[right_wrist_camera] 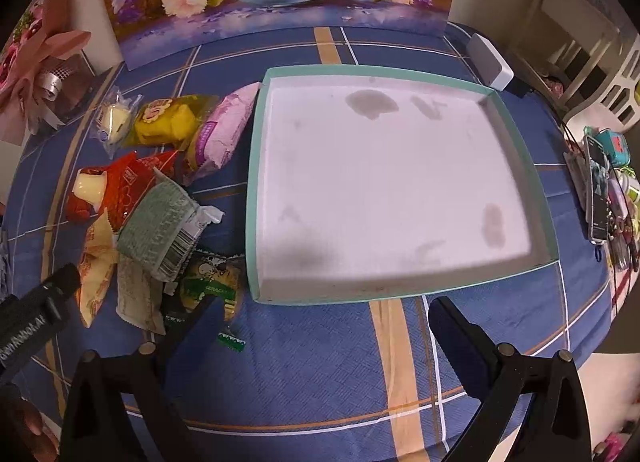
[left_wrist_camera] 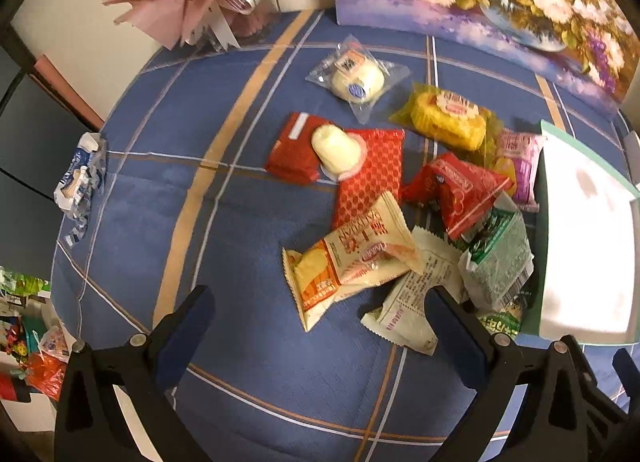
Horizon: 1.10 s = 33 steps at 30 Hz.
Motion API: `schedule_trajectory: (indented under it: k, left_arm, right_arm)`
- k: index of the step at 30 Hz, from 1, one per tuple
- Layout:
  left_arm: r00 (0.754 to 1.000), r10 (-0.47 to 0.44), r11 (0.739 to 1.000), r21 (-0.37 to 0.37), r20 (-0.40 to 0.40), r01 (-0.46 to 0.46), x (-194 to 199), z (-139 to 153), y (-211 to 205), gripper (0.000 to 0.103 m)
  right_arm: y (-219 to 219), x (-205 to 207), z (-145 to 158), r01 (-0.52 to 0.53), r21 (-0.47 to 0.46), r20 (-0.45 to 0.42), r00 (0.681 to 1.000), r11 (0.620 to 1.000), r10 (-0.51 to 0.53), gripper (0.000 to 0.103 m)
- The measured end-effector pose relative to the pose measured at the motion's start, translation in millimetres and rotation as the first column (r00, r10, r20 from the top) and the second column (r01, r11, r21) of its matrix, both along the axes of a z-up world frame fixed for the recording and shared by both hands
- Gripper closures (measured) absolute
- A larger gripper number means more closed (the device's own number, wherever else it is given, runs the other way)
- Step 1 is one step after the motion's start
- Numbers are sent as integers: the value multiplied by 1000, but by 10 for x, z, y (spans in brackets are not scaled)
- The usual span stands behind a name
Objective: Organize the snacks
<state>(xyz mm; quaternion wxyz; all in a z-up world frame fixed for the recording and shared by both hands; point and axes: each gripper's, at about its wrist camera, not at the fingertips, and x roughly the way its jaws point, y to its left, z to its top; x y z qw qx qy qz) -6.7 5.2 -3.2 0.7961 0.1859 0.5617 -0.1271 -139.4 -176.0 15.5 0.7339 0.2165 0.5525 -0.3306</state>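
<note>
Snack packets (left_wrist_camera: pixel 360 262), loose heap on blue checked tablecloth (left_wrist_camera: pixel 248 350), just left of teal-rimmed tray (right_wrist_camera: pixel 256 190). Tray floor white and stained, nothing in it (cut off at frame edge in left view). Cream packet (left_wrist_camera: pixel 352 258) foremost; green packet (right_wrist_camera: pixel 160 230) partly overlaps others, print unreadable. Left gripper (left_wrist_camera: pixel 320 306): jaws spread wide, nothing held. Right gripper (right_wrist_camera: pixel 320 314): likewise spread, nothing held, before the tray's near rim.

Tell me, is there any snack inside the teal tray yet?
No, the teal tray shows only its bare white floor; the snacks lie beside it.
</note>
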Motion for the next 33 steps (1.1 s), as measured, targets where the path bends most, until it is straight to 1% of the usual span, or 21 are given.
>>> schedule_trajectory:
  k: [7,33]
  left_arm:
    - [1000,-10,1000,14,-15,10,2,-57,-49,0]
    - [1000,11,1000,3,-22,-11,46,-56,-58,0]
  right_arm:
    - [-64,-18,-65,16,15,-12,1000,1000,-16,0]
    - [-69,15,-79,21,9,-19,1000,1000,-21,0]
